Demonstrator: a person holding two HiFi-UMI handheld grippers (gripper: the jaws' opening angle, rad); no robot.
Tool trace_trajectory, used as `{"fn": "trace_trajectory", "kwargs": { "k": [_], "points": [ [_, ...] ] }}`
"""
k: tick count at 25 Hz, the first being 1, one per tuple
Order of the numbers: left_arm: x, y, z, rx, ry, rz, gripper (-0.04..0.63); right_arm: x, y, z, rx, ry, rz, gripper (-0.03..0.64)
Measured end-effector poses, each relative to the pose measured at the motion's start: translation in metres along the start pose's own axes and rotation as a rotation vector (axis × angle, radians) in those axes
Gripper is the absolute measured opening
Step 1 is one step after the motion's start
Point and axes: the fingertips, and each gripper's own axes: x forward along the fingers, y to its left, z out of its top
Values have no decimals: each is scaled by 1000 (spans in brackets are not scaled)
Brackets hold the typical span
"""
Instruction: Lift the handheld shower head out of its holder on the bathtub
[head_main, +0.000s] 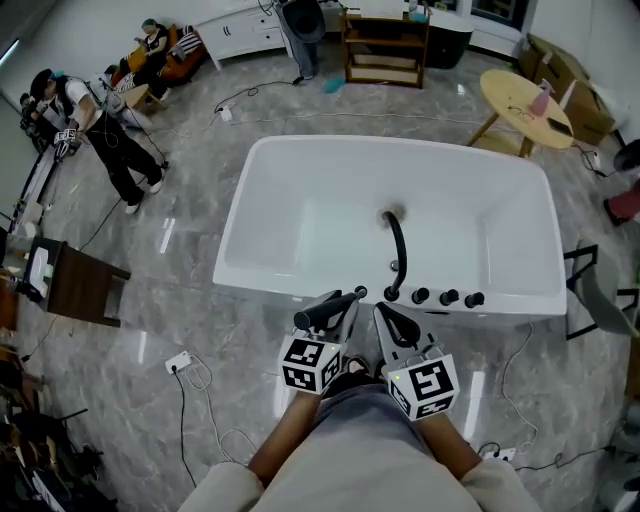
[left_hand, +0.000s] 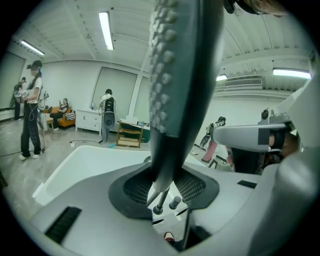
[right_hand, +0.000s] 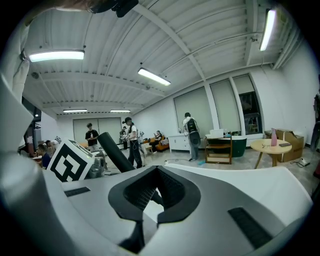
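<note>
The shower head (left_hand: 172, 75) is pinched between the jaws of the left gripper (left_hand: 162, 186). It is held up over the near edge of the white bathtub (head_main: 300, 150), with its little spray bumps facing left in the left gripper view. The right gripper (right_hand: 155, 192) is just beside it, jaws pressed together on nothing. A black spout (head_main: 398, 240) bends over the tub. Black knobs (head_main: 447, 297) sit in a row on the near edge. Far off are a round table (head_main: 510, 90), a wooden shelf (head_main: 385, 45) and a standing person (head_main: 100, 130).
</note>
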Motion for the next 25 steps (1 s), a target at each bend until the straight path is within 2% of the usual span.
{"fn": "trace_trajectory", "kwargs": {
  "k": [5, 11, 16, 21, 25],
  "points": [
    [-11, -7, 19, 34, -38, -5, 138, -3, 2, 10, -21, -19, -11, 18],
    [-19, -13, 31, 33, -86, -2, 138, -7, 3, 11, -36, -24, -14, 18],
    [-24, -15, 25, 2, -83, 0, 138, -10, 4, 11, -35, -31, -14, 18],
    [-21, -20, 21, 70, -66, 11, 138, -9, 8, 6, -39, -27, 6, 18],
    [-18, -22, 17, 46, -58, -5, 138, -8, 5, 3, -35, -20, 5, 18]
  ]
}}
